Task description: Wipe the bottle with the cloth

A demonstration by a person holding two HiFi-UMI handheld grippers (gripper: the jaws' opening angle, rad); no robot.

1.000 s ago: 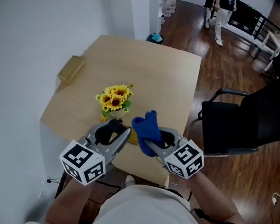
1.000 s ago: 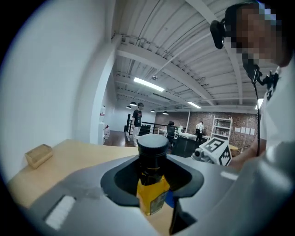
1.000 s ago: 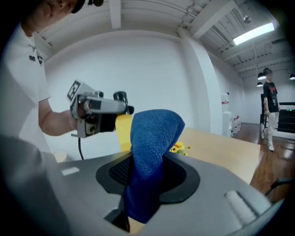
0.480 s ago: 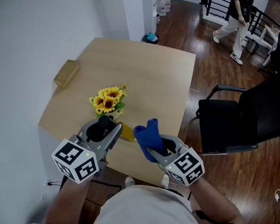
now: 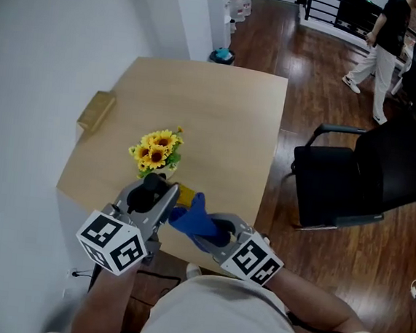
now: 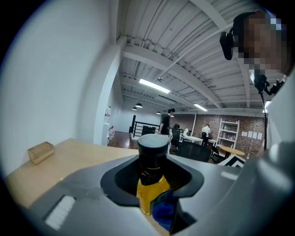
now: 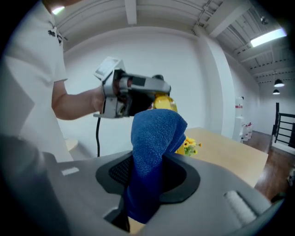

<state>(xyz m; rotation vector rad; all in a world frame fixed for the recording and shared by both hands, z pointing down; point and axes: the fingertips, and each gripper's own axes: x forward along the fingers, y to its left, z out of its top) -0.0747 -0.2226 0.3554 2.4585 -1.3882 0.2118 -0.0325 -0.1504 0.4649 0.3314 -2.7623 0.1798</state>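
Observation:
A yellow bottle (image 6: 152, 193) with a black cap (image 6: 153, 150) stands upright between the jaws of my left gripper (image 5: 162, 197), which is shut on it. In the head view only a bit of the yellow bottle (image 5: 185, 193) shows past the gripper. My right gripper (image 5: 200, 229) is shut on a folded blue cloth (image 5: 191, 217). The cloth's free end presses against the bottle's side. From the right gripper view the blue cloth (image 7: 154, 152) rises from the jaws and covers most of the bottle (image 7: 164, 101) held by the left gripper (image 7: 138, 99).
A small pot of sunflowers (image 5: 154, 149) stands on the wooden table (image 5: 220, 119) just beyond the grippers. A cardboard box (image 5: 95, 109) lies at the table's left edge. A black chair (image 5: 368, 177) stands to the right. A person walks at the far back.
My right gripper has swung left and brought the cloth up against the bottle. The left gripper has stayed nearly still with the bottle. The person in the background has walked right.

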